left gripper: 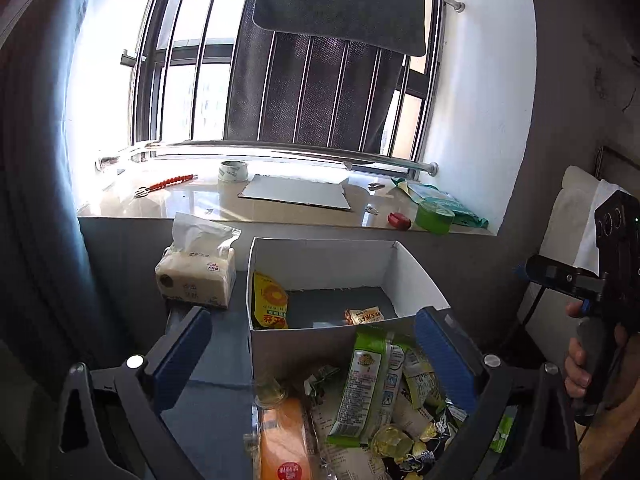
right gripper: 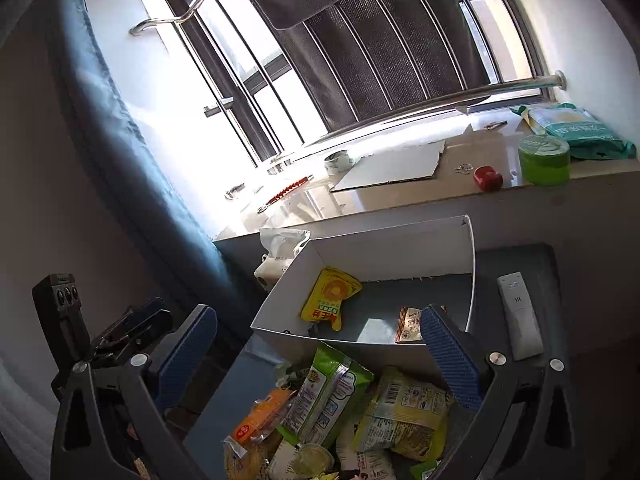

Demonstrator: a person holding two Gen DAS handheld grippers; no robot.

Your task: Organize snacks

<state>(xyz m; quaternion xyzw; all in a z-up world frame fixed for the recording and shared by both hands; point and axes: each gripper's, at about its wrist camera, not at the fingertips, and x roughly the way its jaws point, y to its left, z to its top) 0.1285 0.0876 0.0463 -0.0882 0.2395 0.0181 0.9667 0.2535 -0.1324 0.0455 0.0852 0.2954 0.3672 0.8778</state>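
White box (left gripper: 320, 258) stands beyond the snack pile (left gripper: 372, 396) — yellow packet (left gripper: 270, 302) against its left wall. Remote (right gripper: 519, 316) appears in right view only; tissue pack (left gripper: 198, 276) shows fully in left. Left gripper (left gripper: 316, 344) and right gripper (right gripper: 320, 346) — both spread wide, empty.
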